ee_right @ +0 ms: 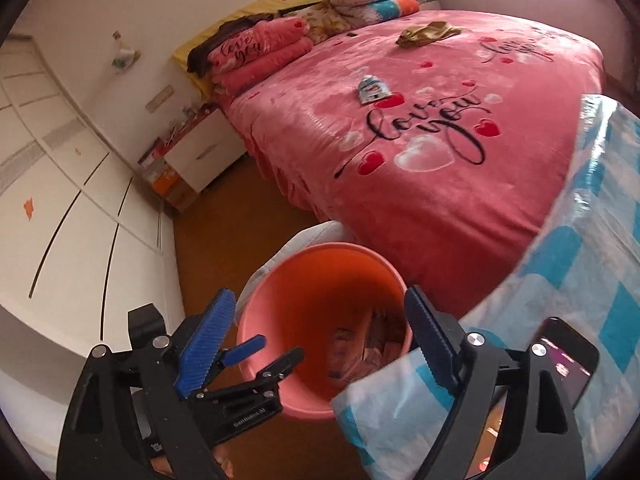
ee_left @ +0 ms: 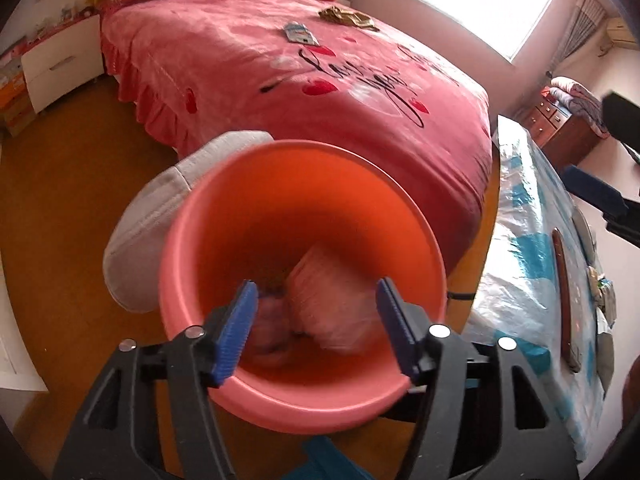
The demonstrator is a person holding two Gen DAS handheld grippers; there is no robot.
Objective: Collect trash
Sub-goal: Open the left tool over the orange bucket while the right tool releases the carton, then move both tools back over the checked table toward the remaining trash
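Left gripper [ee_left: 316, 320]: jaws apart, empty, over round pink plastic bin [ee_left: 188, 240].
Right gripper [ee_right: 320, 344]: jaws wide, empty.
Tip: fetch blue-white wrapper [ee_right: 374, 89] off pink bedspread [ee_right: 460, 208] next.

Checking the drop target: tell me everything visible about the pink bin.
The round pink plastic waste bin stands upright and open-topped on the brown floor, close to the foot of the pink bedspread. It has smooth glossy walls and a rolled rim. Inside lie crumpled pale pink bags or wrappers, blurred. A grey-white cushion-like thing sits against its far-left side. The open left tool hangs over its mouth, holding nothing.
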